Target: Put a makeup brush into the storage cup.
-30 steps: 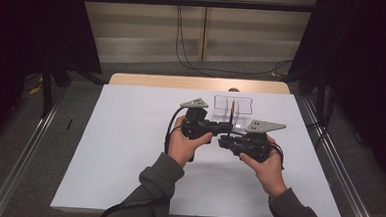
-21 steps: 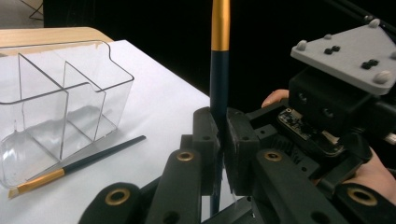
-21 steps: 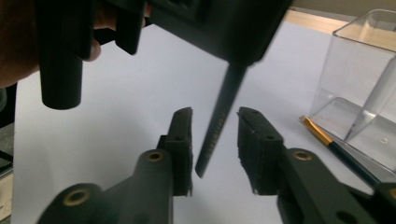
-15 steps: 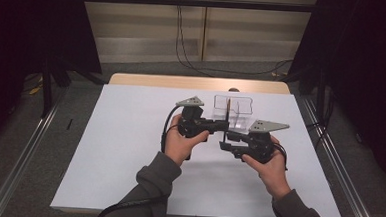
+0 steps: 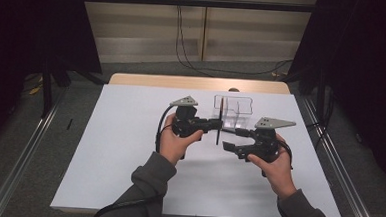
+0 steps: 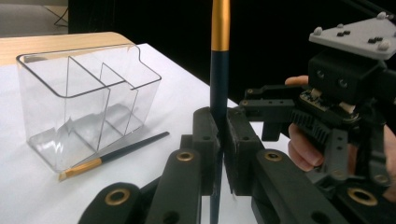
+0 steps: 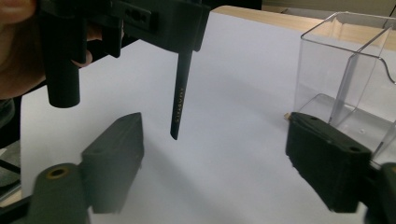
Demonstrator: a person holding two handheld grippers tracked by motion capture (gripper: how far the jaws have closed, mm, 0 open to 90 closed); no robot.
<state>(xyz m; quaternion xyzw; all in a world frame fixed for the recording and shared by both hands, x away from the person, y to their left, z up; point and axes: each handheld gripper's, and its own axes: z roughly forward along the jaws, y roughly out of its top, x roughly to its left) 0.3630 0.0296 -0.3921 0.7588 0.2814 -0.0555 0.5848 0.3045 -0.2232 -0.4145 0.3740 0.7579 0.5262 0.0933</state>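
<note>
The jaws of the left gripper are clamped on a dark brush handle, which stands upright between them in the high view, above the white tabletop. The brush sits just in front of a clear plastic organiser that rests on the tabletop toward its far edge. The right gripper is held just to the right and nearer the person, its jaws spread apart and holding nothing, pointing left toward the lower end of the brush. Each gripper is held in one of the person's hands, both low over the middle of the tabletop.

In the left gripper view, the two black jaws pinch the brush on its dark blue-green handle; above the grip the handle meets a gold ferrule that runs out of the top edge. The clear organiser stands to the left, divided into compartments. A second brush lies flat on the tabletop against the organiser's near base, its gold end nearest. The right gripper shows at the right, close by.

In the right gripper view, its own jaws stand wide apart. The held brush hangs down from the left gripper, its tip clear of the tabletop. The organiser stands at the right.
</note>
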